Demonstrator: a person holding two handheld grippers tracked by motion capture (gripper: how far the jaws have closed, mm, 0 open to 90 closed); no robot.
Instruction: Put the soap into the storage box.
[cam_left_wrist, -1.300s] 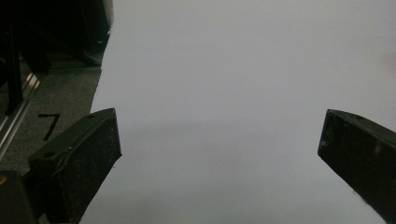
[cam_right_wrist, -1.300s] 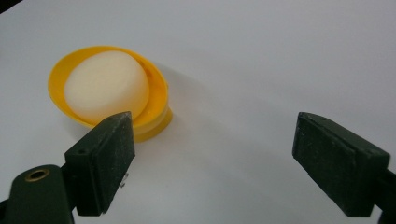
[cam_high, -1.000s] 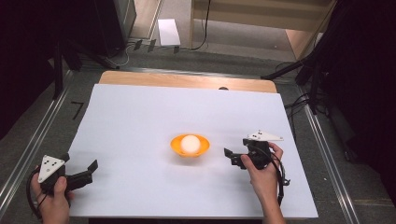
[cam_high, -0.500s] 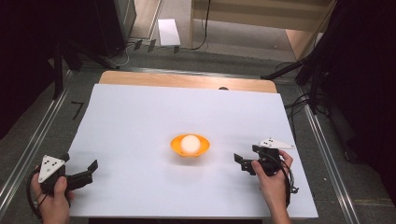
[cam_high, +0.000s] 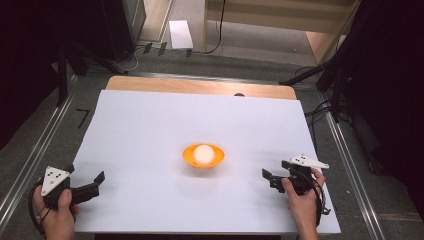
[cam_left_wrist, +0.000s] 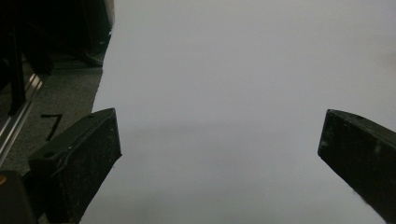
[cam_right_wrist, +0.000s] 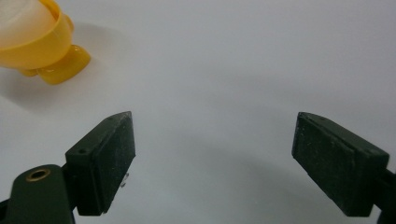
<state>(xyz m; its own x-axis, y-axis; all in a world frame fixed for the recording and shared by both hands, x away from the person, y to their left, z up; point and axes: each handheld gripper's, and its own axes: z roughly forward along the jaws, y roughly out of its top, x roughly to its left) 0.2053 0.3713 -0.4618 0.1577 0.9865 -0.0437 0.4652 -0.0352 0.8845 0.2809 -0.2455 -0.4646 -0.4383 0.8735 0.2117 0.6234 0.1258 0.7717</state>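
- Right tool (cam_high: 274, 173): has pulled back from the orange bowl (cam_high: 203, 156) over the last second. Was just beside the bowl's right side, now sits nearer the desk's right edge and front edge, well apart from the bowl.
- Its jaws stand wide apart, nothing between them. Right gripper view confirms: bare white sheet (cam_right_wrist: 224, 70) between the jaws, bowl off toward the upper left corner of that view (cam_right_wrist: 39, 39).
- Left tool (cam_high: 87, 186): no change, parked near the front left corner of the desk. Jaws wide, empty; left gripper view looks along them at bare sheet.
- Bowl: sits about mid-desk, slightly toward the front edge, upright on its small foot. White ball (cam_high: 203, 153) rests inside it, roughly centred.
- Read: the retreat with open jaws looks like a release-and-clear move. Ball in bowl, both tools clear of it, so my judgement is the placing step is done or at a pause.
- If more handling is due, either tool needs a fresh approach; the right one is closer.
- Risk is low now: nothing touches the bowl.
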